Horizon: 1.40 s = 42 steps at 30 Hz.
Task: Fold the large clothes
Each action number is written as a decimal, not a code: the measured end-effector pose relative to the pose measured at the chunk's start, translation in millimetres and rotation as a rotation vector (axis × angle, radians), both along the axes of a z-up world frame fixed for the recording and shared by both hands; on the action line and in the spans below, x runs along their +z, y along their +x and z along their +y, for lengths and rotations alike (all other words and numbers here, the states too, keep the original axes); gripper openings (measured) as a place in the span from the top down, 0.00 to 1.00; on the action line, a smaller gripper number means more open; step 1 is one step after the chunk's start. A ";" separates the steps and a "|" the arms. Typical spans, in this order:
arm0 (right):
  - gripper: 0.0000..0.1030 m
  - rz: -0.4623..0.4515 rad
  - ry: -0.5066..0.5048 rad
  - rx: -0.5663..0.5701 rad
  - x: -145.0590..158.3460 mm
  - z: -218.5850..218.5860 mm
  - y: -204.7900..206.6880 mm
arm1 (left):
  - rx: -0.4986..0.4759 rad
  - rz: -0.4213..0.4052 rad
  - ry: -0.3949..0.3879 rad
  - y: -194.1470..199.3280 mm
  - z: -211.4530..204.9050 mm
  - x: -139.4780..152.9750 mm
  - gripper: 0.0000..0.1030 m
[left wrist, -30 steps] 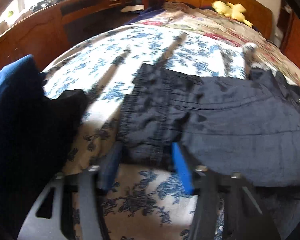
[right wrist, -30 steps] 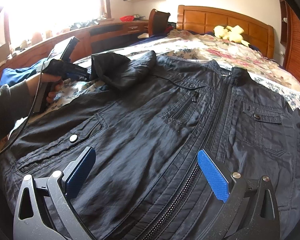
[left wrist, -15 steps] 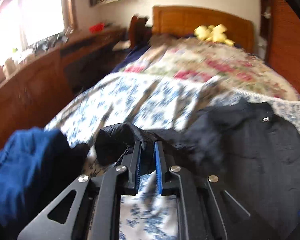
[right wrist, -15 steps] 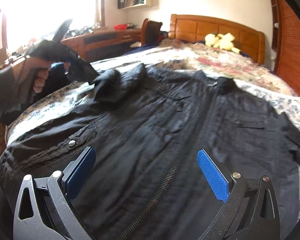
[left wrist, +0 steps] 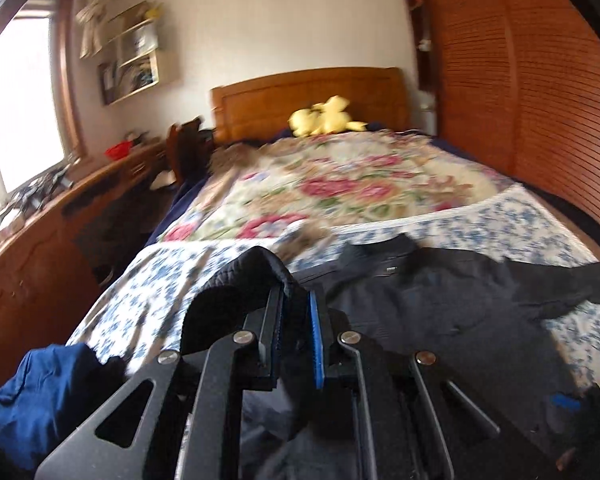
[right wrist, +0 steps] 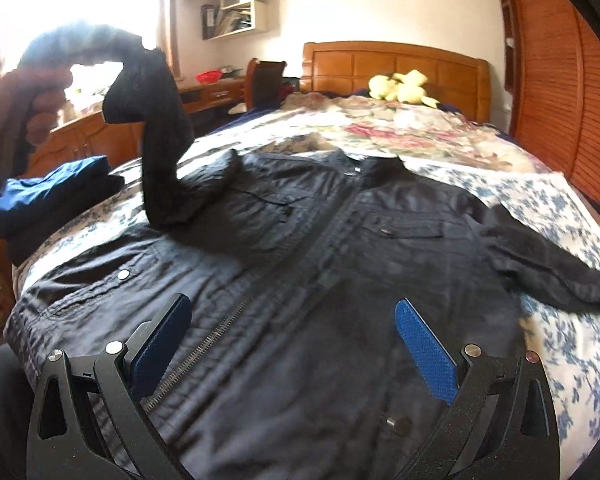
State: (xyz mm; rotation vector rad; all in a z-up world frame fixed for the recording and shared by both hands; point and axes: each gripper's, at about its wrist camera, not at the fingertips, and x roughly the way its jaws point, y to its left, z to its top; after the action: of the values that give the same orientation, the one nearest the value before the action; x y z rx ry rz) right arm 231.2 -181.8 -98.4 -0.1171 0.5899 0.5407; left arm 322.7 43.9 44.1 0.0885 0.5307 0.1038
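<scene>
A black zip jacket lies front-up on the bed, collar toward the headboard; it also shows in the left wrist view. My left gripper is shut on the cuff of the jacket's left sleeve and holds it up. In the right wrist view that sleeve rises steeply from the bed to the left gripper at upper left. My right gripper is open and empty, low over the jacket's hem by the zip. The other sleeve lies flat at right.
The bed has a blue floral sheet and a rose-patterned quilt, with a yellow plush toy by the wooden headboard. Folded blue and dark clothes are stacked at the left bed edge. A wooden desk runs along the left.
My left gripper closed on the sleeve cuff and lifted it high off the bed, standing the sleeve up. My right gripper stayed open over the hem.
</scene>
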 end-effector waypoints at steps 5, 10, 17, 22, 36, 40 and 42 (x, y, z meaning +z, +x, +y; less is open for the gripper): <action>0.00 0.008 -0.001 -0.062 -0.6 -29.4 -2.2 | -0.102 -0.015 0.026 -20.3 -48.0 8.6 0.91; 0.00 0.014 0.004 -0.096 -0.2 -47.0 -3.9 | -0.154 0.002 0.032 -38.3 -77.8 4.3 0.90; 0.00 0.021 0.002 -0.100 3.3 -43.6 -5.0 | -0.233 0.067 -0.006 -58.6 -89.6 -8.9 0.86; 0.00 0.023 0.003 -0.084 7.2 -30.5 -2.1 | -0.254 0.049 -0.002 -81.0 -88.1 -4.9 0.70; 0.00 0.046 -0.003 0.044 -0.4 29.5 2.6 | -0.154 0.043 -0.072 -116.9 -8.6 -46.8 0.69; 0.02 0.058 -0.018 0.087 -6.6 51.3 4.9 | -0.132 0.060 -0.128 -116.3 17.1 -67.9 0.69; 0.02 0.064 -0.021 0.110 -9.5 62.6 6.6 | -0.115 0.069 -0.147 -114.7 31.0 -80.7 0.69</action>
State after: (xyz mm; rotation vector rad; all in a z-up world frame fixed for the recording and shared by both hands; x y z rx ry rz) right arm 237.7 -119.2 -107.9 -0.1536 0.6540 0.6462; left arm 208.0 74.9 -36.6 -0.0210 0.5990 -0.0507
